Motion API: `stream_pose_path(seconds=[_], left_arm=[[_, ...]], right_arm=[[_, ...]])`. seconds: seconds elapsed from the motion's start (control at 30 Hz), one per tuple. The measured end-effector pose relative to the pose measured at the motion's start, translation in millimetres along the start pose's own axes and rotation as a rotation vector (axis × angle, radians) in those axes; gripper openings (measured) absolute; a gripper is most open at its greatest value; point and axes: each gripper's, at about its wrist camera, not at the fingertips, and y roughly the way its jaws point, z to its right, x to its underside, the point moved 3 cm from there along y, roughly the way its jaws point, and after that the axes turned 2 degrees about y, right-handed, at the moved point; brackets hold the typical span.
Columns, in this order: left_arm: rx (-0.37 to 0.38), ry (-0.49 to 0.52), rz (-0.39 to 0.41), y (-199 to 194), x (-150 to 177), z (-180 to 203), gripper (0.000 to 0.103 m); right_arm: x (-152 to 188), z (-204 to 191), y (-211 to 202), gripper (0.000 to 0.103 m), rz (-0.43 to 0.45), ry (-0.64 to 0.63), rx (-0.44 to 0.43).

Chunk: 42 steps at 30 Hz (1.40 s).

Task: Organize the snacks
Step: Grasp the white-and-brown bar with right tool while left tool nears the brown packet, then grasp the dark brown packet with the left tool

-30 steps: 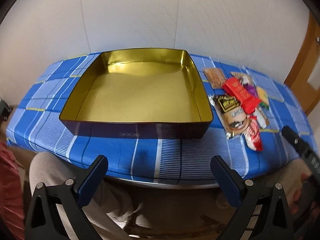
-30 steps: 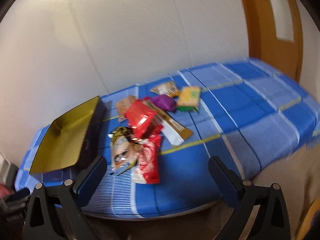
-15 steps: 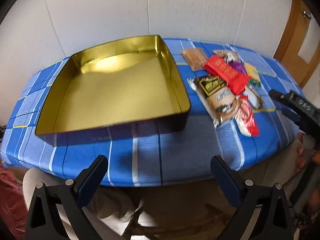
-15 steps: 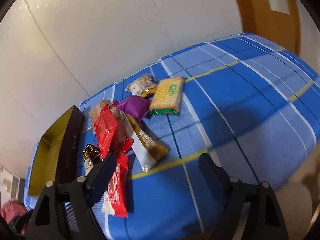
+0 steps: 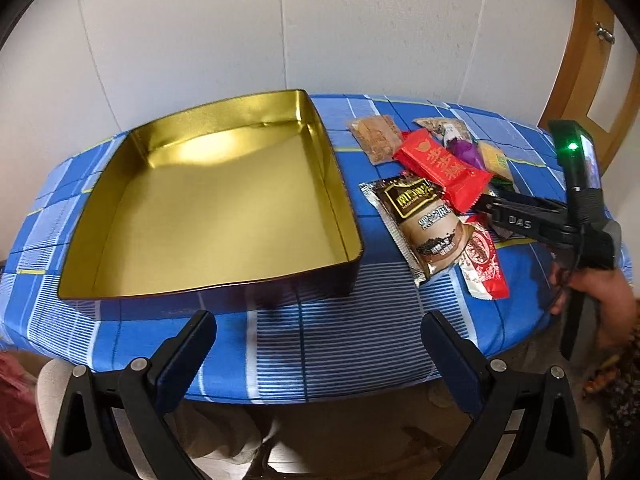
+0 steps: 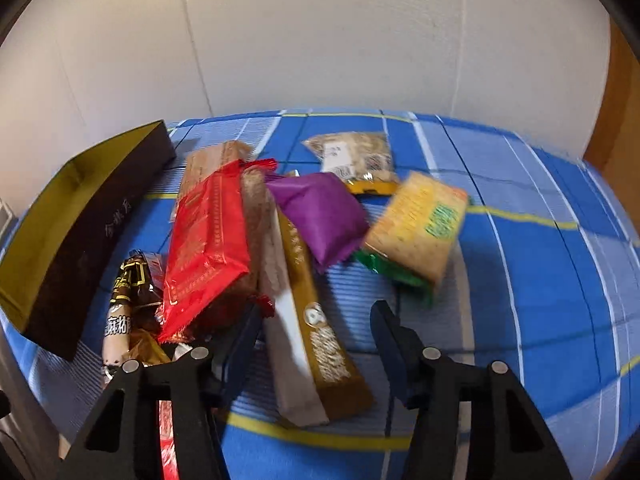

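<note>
An empty gold-lined tin point(image 5: 216, 204) with dark outer walls sits on the blue checked table; it shows at the left of the right wrist view point(image 6: 84, 224). A pile of snack packets lies to its right: a red packet point(image 5: 442, 166) point(image 6: 204, 240), a brown coffee-style sachet point(image 5: 424, 224), a purple packet point(image 6: 320, 216), a yellow-green cracker pack point(image 6: 416, 228) and a long gold-white bar point(image 6: 308, 316). My right gripper point(image 6: 316, 340) is open, its fingers low on either side of the long bar. My left gripper point(image 5: 320, 352) is open and empty at the table's front edge.
The table point(image 5: 340, 320) has a blue checked cloth and stands against a white wall. A wooden door point(image 5: 592, 72) is at the far right. The right gripper's body and the holding hand point(image 5: 576, 240) reach over the pile from the right.
My right gripper has dropped and moved in close over the snack pile, now straddling the long bar. My left gripper has shifted a little, bringing the pile and the right gripper into fuller view.
</note>
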Motion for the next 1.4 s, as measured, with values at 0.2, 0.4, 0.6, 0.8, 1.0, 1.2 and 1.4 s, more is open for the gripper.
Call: stream_pose_path(seconds=[0.2, 0.4, 0.6, 0.8, 1.0, 1.2, 1.4], left_arm=[[0.048, -0.019, -0.047, 14, -8, 16, 0.103], [0.090, 0.016, -0.042, 22, -24, 44, 0.103], [0.094, 0.041, -0.007, 28, -44, 65, 0.103], [0.027, 0.095, 0.034, 41, -60, 85, 0.100], [0.044, 0.059, -0.027, 68, -62, 90, 0.082], [0.075, 0.020, -0.005, 76, -58, 91, 0.063], [0.110, 0.038, 0.020, 73, -52, 98, 0.039]], right_arm=[[4, 1, -5, 0.037, 0.047, -0.018, 0.026], [10, 33, -17, 0.035, 0.052, 0.118, 0.074], [16, 54, -25, 0.034, 0.061, 0.241, 0.035], [18, 51, -25, 0.034, 0.064, 0.229, 0.039], [18, 51, -24, 0.034, 0.068, 0.235, 0.034], [18, 52, -24, 0.034, 0.070, 0.244, 0.027], [18, 51, -24, 0.034, 0.071, 0.247, 0.026]])
